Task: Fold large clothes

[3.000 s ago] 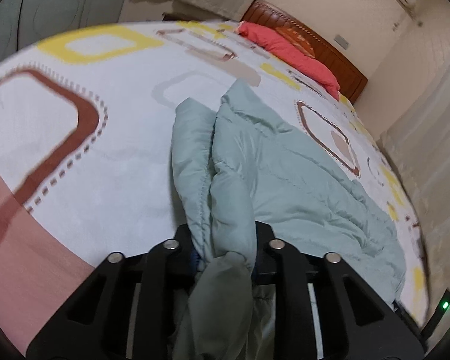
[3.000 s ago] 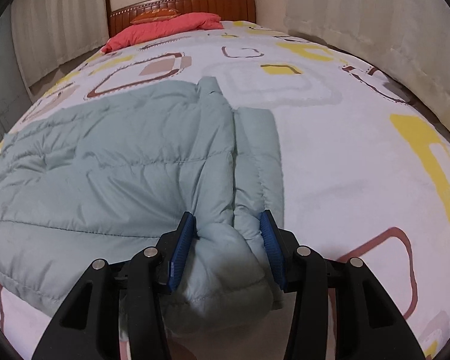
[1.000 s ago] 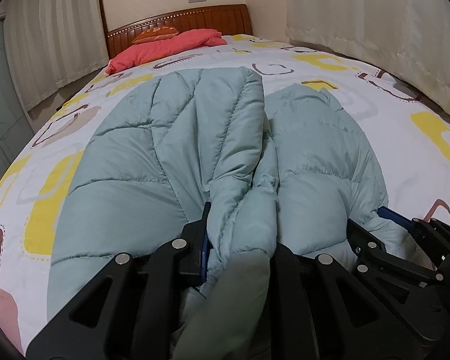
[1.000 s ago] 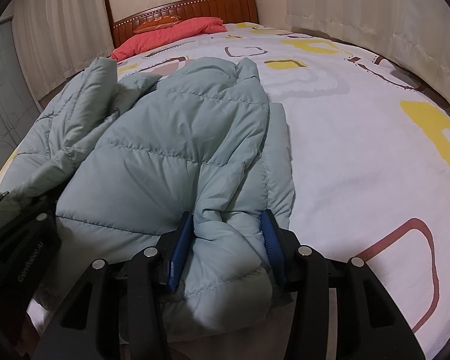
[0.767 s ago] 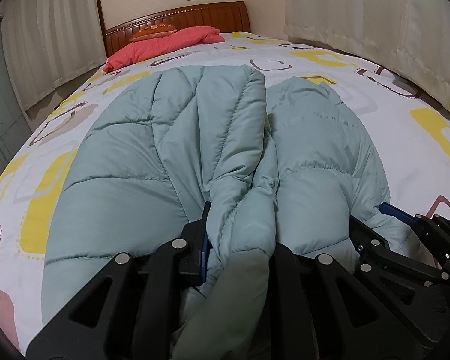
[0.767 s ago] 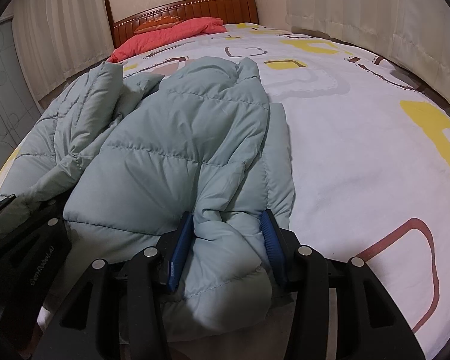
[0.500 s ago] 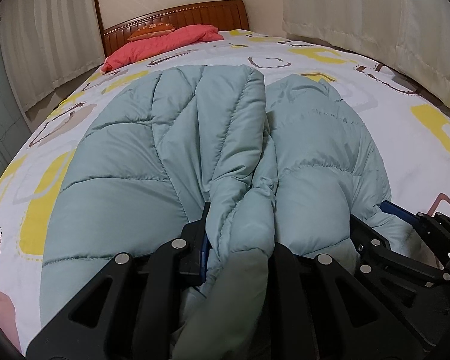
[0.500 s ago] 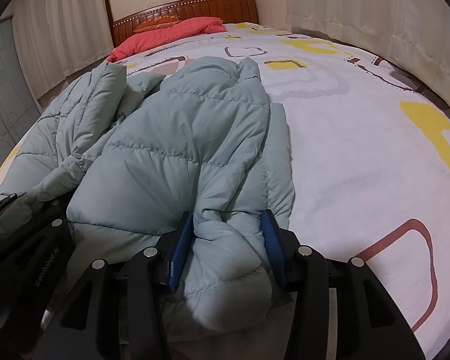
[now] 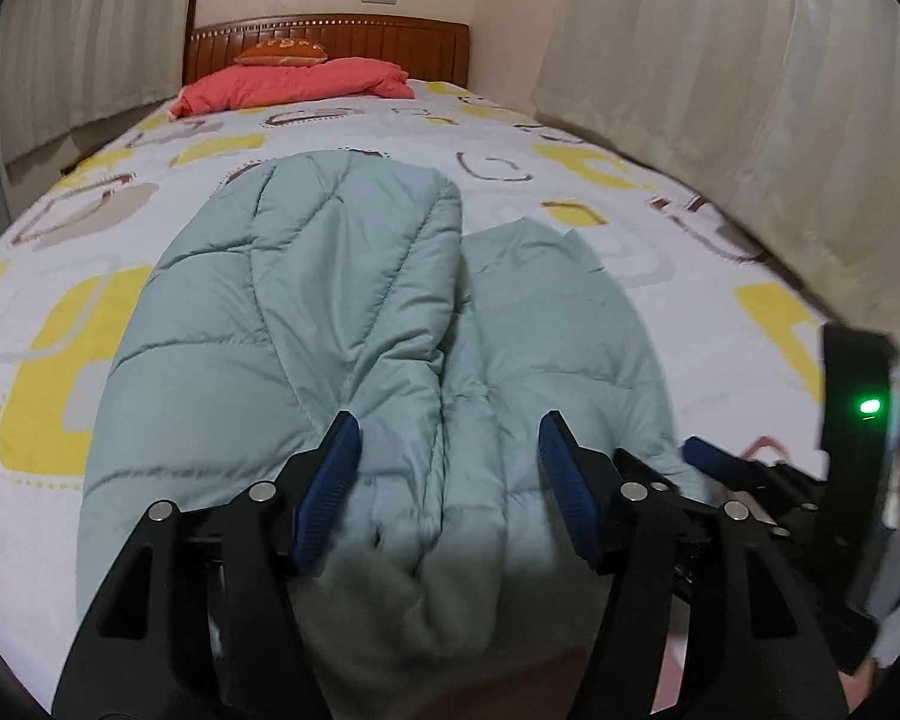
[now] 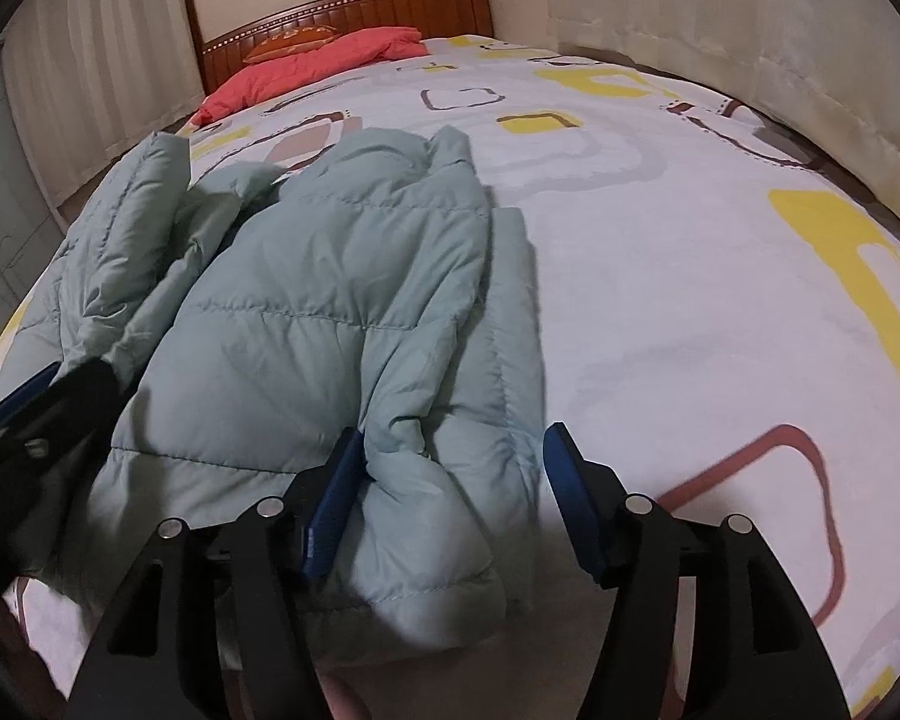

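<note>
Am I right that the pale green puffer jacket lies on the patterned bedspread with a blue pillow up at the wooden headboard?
Not quite: the pillow at the wooden headboard is red, not blue, as the left wrist view shows. The pale green puffer jacket does lie on the patterned bedspread.

A: Where does the jacket lie?
B: On the bed, near its foot, folded lengthwise, one half lying beside the other.
A: And the far end?
B: The pillow lies there against the headboard, with a small cushion on it. Curtains hang along the bed's right side.
A: The grippers?
B: Both at the near edge. The left gripper is left of the right gripper; both are opening, with the jacket's hem between the jaws of each.
</note>
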Demonstrator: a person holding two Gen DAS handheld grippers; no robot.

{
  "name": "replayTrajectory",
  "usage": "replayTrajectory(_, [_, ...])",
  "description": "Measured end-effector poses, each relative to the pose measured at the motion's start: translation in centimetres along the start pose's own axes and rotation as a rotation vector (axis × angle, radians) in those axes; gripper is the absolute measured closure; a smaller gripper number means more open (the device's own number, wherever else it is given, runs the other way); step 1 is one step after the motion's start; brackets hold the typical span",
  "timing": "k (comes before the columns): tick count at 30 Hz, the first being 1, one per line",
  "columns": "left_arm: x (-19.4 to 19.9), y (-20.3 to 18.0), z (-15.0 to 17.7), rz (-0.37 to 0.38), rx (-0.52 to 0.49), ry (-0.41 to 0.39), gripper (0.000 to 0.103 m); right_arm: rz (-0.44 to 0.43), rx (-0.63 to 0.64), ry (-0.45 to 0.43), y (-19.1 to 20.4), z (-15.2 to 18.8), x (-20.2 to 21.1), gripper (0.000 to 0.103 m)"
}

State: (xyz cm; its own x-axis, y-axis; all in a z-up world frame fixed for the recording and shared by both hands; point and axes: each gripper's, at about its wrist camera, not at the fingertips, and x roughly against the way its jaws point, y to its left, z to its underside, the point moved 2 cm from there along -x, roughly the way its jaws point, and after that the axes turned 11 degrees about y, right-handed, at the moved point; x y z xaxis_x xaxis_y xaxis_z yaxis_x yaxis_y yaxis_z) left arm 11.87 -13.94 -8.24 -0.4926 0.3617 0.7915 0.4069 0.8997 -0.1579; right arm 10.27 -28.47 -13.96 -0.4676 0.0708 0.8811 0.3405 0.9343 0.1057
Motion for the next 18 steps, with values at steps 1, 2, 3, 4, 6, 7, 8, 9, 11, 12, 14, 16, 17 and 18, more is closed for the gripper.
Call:
replayTrajectory(1, [0.9,0.3,0.0,0.032,0.023,-0.006,0.041,0.003,-0.002,-0.003,-0.1,0.0,0.4,0.042])
replayTrajectory(2, [1.6,0.6,0.1,0.055,0.042,-0.014,0.041,0.004,-0.004,-0.005,-0.2,0.0,0.6,0.042])
replayTrajectory(3, [2.7,1.1,0.1,0.085,0.068,-0.028,0.04,0.005,-0.006,-0.009,-0.3,0.0,0.9,0.042])
replayTrajectory(4, [3.4,1.4,0.1,0.099,0.085,-0.04,0.039,0.005,-0.007,-0.015,-0.4,-0.1,1.4,0.042])
replayTrajectory(6, [4.9,2.5,0.1,0.112,0.123,-0.069,0.038,0.005,-0.009,-0.029,-0.4,-0.1,2.2,0.042])
replayTrajectory(7, [5.7,3.5,0.0,0.12,0.158,-0.088,0.037,0.0,-0.01,-0.039,-0.3,-0.3,2.7,0.042])
replayTrajectory(8, [6.3,4.5,-0.1,0.122,0.19,-0.101,0.037,-0.008,-0.012,-0.045,-0.4,-0.4,3.1,0.042])
replayTrajectory(9, [6.8,5.6,-0.1,0.122,0.231,-0.116,0.037,-0.022,-0.017,-0.052,-0.3,-0.6,3.5,0.042])
replayTrajectory(11, [7.3,8.4,-0.1,0.126,0.329,-0.142,0.037,-0.055,-0.025,-0.059,0.0,-1.0,4.1,0.042])
replayTrajectory(12, [7.2,9.6,-0.1,0.124,0.37,-0.142,0.037,-0.067,-0.026,-0.059,0.2,-1.1,4.3,0.042])
replayTrajectory(14, [6.5,12.3,0.3,0.144,0.471,-0.128,0.037,-0.099,-0.028,-0.054,0.8,-1.6,4.3,0.042])
replayTrajectory(16, [5.3,14.7,0.9,0.179,0.571,-0.112,0.037,-0.149,-0.04,-0.034,1.5,-2.1,3.9,0.042])
replayTrajectory(17, [4.9,15.6,1.2,0.198,0.608,-0.106,0.037,-0.171,-0.048,-0.026,2.0,-2.2,3.8,0.042])
replayTrajectory(18, [4.2,16.4,1.5,0.219,0.652,-0.097,0.037,-0.2,-0.057,-0.018,2.4,-2.5,3.5,0.042])
